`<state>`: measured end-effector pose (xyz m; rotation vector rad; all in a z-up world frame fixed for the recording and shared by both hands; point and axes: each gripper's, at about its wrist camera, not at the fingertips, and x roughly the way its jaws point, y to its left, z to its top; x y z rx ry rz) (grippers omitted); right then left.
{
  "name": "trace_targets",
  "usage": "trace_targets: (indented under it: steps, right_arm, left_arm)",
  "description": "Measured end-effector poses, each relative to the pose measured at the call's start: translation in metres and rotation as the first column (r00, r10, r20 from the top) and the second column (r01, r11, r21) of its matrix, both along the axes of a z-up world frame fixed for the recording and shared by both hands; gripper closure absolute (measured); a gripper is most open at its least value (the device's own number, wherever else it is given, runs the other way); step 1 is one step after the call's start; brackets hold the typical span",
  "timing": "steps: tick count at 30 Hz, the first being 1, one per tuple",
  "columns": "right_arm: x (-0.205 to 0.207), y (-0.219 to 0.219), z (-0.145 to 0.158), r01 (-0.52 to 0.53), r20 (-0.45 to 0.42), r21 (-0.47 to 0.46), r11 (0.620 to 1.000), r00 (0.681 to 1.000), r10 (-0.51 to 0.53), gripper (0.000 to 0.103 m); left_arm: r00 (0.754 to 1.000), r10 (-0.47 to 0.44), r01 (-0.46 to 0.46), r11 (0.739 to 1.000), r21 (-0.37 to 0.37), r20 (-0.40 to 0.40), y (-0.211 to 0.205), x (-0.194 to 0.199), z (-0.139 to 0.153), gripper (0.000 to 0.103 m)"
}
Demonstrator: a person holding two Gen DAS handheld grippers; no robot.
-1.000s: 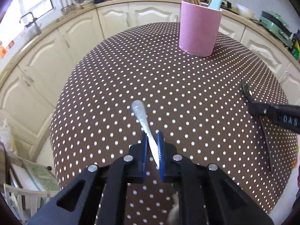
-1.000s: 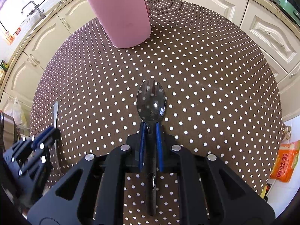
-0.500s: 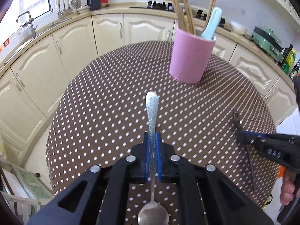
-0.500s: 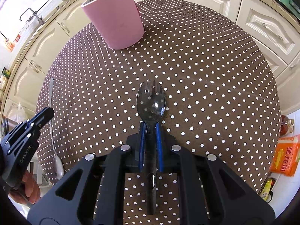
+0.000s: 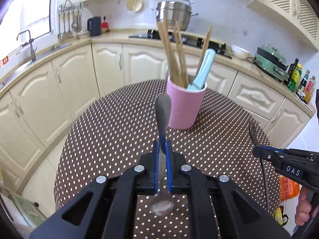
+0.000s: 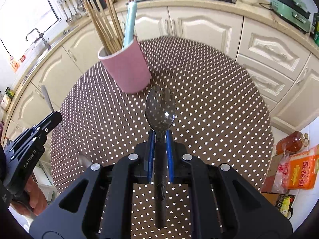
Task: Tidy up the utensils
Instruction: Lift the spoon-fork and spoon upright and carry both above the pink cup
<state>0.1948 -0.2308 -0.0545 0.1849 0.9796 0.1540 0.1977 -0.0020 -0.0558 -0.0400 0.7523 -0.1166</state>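
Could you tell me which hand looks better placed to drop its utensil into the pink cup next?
Probably the left. Its gripper holds the metal spoon handle-forward, already overlapping the pink cup. The right gripper holds the dark spork head-forward, its tip short of the cup's base.

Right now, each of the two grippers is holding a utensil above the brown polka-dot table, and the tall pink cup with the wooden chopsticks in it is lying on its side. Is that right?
Not quite. The tall pink cup stands upright on the brown polka-dot table, with the wooden chopsticks sticking up out of it; the left wrist view shows this. The rest holds: the left gripper holds a silver metal spoon and the right gripper a dark plastic spork.
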Motion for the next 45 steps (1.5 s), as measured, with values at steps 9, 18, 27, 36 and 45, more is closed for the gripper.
trace_targets:
  steps: [9, 18, 27, 36, 45]
  right_arm:
    - [0.008, 0.0, 0.024, 0.028, 0.06, 0.016, 0.999, 0.998, -0.028, 0.091]
    - [0.029, 0.0, 0.066, 0.054, 0.144, 0.053, 0.997, 0.988, -0.062, 0.091]
    - [0.062, 0.01, 0.111, 0.057, 0.263, 0.099, 0.993, 0.961, -0.082, 0.091]
    - [0.099, 0.028, 0.121, 0.062, 0.364, 0.121, 0.991, 0.926, -0.102, 0.091]
    - [0.132, 0.037, 0.096, 0.053, 0.452, 0.16, 0.986, 0.884, -0.121, 0.091]
  left_arm:
    - [0.998, -0.039, 0.039, 0.999, -0.005, 0.053, -0.014, 0.007, 0.022, 0.097]
    - [0.99, -0.063, 0.062, 0.998, 0.012, 0.123, -0.028, 0.021, 0.048, 0.097]
    - [0.974, -0.085, 0.08, 0.996, 0.034, 0.211, -0.039, 0.036, 0.085, 0.101]
    - [0.949, -0.086, 0.084, 0.996, 0.02, 0.305, -0.035, 0.048, 0.128, 0.101]
    - [0.952, -0.072, 0.071, 0.997, 0.016, 0.298, -0.03, 0.076, 0.133, 0.101]
